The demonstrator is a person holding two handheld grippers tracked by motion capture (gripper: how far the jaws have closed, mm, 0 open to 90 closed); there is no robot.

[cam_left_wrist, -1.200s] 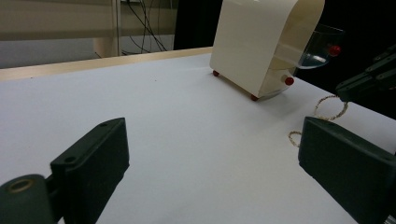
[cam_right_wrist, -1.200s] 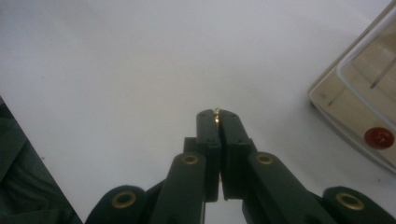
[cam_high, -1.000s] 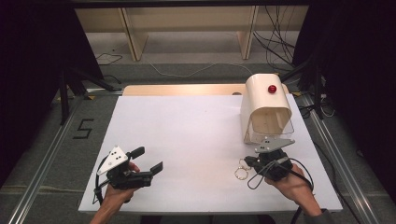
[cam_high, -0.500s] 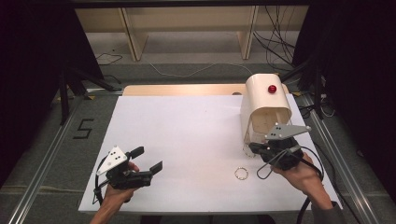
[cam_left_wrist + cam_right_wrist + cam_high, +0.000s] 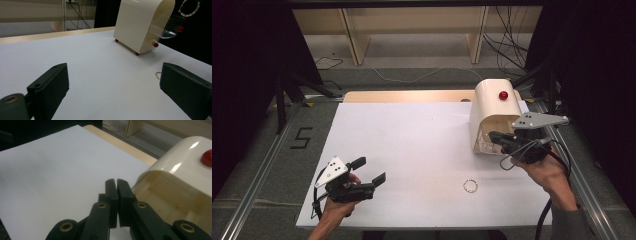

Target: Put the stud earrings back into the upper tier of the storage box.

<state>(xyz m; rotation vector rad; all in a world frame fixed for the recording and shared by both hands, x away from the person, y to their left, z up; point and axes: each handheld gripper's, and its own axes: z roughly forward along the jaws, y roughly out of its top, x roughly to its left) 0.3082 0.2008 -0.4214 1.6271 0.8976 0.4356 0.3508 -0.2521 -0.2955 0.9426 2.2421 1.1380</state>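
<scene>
A cream, round-topped box (image 5: 492,102) with a red knob (image 5: 502,95) stands at the right rear of the white table (image 5: 412,145). Its open front faces the near side. My right gripper (image 5: 498,138) hovers at that opening, jaws shut, and I see nothing between them. In the right gripper view the shut gripper (image 5: 117,182) points past the box (image 5: 180,167) wall. A small chain ring (image 5: 470,186) lies on the table, apart from both grippers. My left gripper (image 5: 369,171) rests open near the front left. In the left gripper view, the gripper (image 5: 113,72) frames the box (image 5: 140,22) and ring (image 5: 157,74).
A clear flap (image 5: 168,26) with a small red knob sticks out from the box front. A wooden strip (image 5: 407,96) runs behind the table. Metal rails flank both sides, and a "5" (image 5: 302,137) marks the floor at left. Cables and shelf legs lie beyond.
My right gripper has left the spot beside the ring and moved up and away to the box opening. The ring stays on the table. The left gripper has not moved.
</scene>
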